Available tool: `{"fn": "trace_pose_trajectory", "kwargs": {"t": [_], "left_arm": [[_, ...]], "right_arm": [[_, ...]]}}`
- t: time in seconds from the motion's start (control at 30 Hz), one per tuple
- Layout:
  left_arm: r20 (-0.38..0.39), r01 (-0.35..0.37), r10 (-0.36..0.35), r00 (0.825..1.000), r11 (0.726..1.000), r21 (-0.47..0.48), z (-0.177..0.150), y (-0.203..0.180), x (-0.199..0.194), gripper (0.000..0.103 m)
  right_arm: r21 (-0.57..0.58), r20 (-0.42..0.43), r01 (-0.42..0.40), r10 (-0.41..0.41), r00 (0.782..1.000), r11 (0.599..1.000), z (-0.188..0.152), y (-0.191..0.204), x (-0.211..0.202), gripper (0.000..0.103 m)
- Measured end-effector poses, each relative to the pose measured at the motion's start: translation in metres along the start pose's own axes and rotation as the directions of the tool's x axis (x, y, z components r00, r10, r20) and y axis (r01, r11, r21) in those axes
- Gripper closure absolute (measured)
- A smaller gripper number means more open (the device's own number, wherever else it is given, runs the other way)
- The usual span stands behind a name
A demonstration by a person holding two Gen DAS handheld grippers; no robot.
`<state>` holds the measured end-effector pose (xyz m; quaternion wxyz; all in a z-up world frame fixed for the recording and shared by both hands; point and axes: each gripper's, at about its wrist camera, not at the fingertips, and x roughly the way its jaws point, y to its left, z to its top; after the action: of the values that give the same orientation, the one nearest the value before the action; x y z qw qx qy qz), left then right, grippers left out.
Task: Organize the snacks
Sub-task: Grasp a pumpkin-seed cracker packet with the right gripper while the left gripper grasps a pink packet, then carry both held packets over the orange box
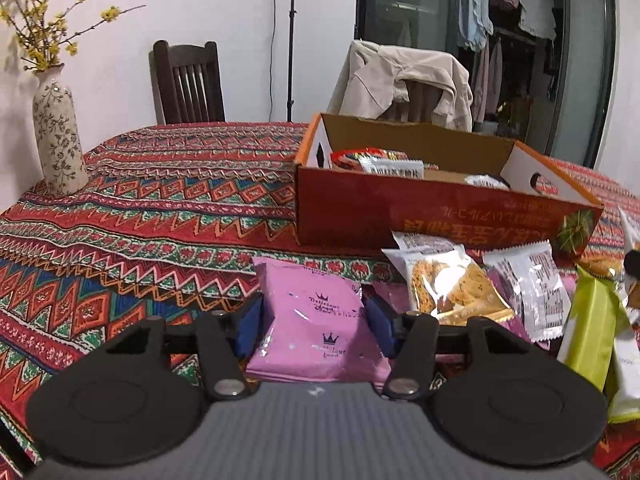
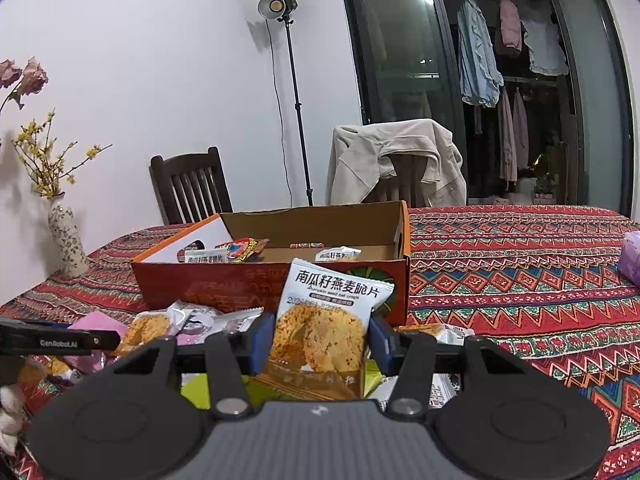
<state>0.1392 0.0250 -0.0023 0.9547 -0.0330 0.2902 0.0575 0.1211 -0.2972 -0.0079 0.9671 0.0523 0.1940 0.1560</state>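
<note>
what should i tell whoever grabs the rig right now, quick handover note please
Left hand-held gripper: jaws around the pink foil snack packet, blue pads at its sides, packet apparently gripped and at table level.
Right hand-held gripper: shut on the white oat crisp packet with the orange biscuit picture, held upright in front of the box.
Open red and orange cardboard box: already holds a few packets, including two white ones and a red one.
Left to do: both held packets go in, then the loose pile in front of the box, including a clear biscuit packet and a lime green pouch.
</note>
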Motion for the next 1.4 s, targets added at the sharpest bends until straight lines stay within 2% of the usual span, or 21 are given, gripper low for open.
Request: {"fn": "trace_pose_trajectory", "kwargs": {"t": [0.37, 0.57, 0.93, 1.17, 1.4], "left_arm": [[0.071, 0.027, -0.026, 0.997, 1.0, -0.011, 0.009, 0.0, -0.022, 0.046], [0.122, 0.061, -0.063, 0.991, 0.998, 0.013, 0.027, -0.006, -0.035, 0.046], [0.208, 0.119, -0.132, 0.969, 0.99, 0.074, 0.086, -0.039, -0.041, 0.046], [0.243, 0.132, -0.145, 0.959, 0.989, 0.07, 0.122, -0.059, -0.033, 0.046], [0.234, 0.129, -0.131, 0.963, 0.991, 0.024, 0.151, -0.063, -0.008, 0.046]], "right_arm": [[-0.001, 0.023, -0.007, 0.007, 1.0, 1.0, -0.002, 0.001, 0.0, 0.053], [-0.005, 0.032, -0.008, 0.008, 0.999, 1.0, 0.003, 0.002, -0.002, 0.053], [-0.031, 0.086, 0.011, -0.009, 0.996, 0.999, 0.058, 0.005, -0.009, 0.053], [-0.038, 0.093, 0.029, -0.026, 0.995, 0.999, 0.099, 0.013, 0.017, 0.053], [-0.022, 0.058, 0.052, -0.051, 0.997, 0.998, 0.118, 0.012, 0.051, 0.053]]}}
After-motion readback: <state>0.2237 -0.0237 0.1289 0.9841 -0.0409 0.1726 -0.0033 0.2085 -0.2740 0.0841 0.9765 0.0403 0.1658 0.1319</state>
